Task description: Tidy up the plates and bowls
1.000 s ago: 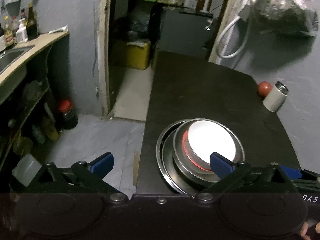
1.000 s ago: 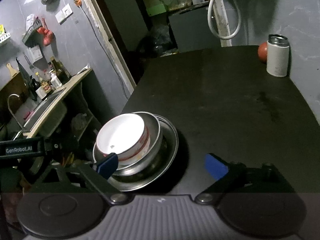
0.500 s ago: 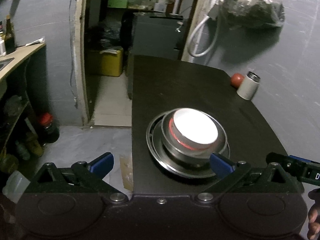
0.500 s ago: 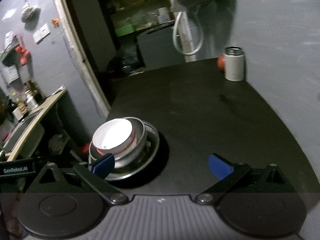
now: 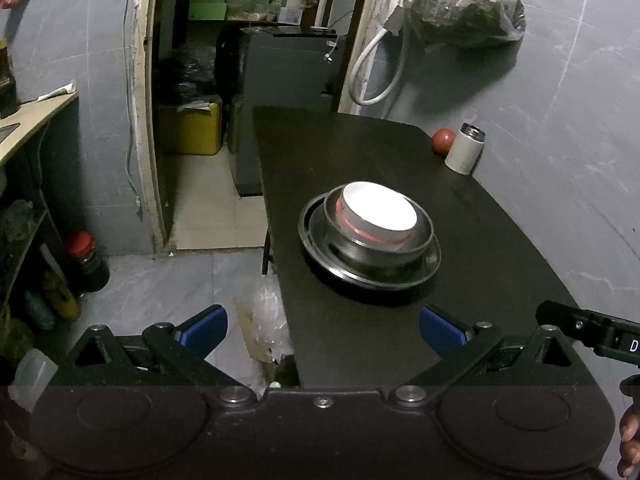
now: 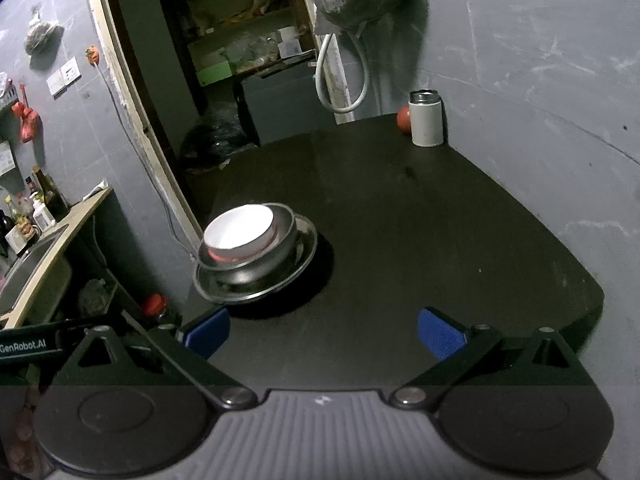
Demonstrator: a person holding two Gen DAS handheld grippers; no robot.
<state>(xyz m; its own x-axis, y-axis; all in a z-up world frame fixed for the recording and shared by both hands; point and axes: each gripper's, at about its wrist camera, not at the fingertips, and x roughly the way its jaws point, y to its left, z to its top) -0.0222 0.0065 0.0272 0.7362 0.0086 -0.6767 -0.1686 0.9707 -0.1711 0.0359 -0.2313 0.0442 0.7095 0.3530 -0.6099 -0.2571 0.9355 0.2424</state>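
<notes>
My left gripper: jaws spread wide, nothing between the blue pads; it hangs over the near left edge of the table, one pad over the floor, the other over the tabletop.
My right gripper: jaws likewise spread apart and empty, above the near part of the table, blue pads clear of everything.
Stack relative to my left jaws: ahead and slightly right of their middle, apart from both pads, with bare tabletop between.
Stack relative to my right jaws: ahead and to the left, beyond the left pad, not touching it.
Table: dark, bare in most places; the stack sits near its left edge.
Plate: steel, lowest in the stack, flat on the table.
Steel bowl: stands in the plate, upright.
White bowl: nested inside the steel bowl, a red band around its outside; its inside is washed out by glare, so I cannot tell if anything is in it.
Far right corner: a white flask with a metal top, upright, and a red ball just beside it, both well apart from the stack.
Wall behind: a plastic bag hangs above a looped white hose.
Right edge of left view: part of a hand.
</notes>
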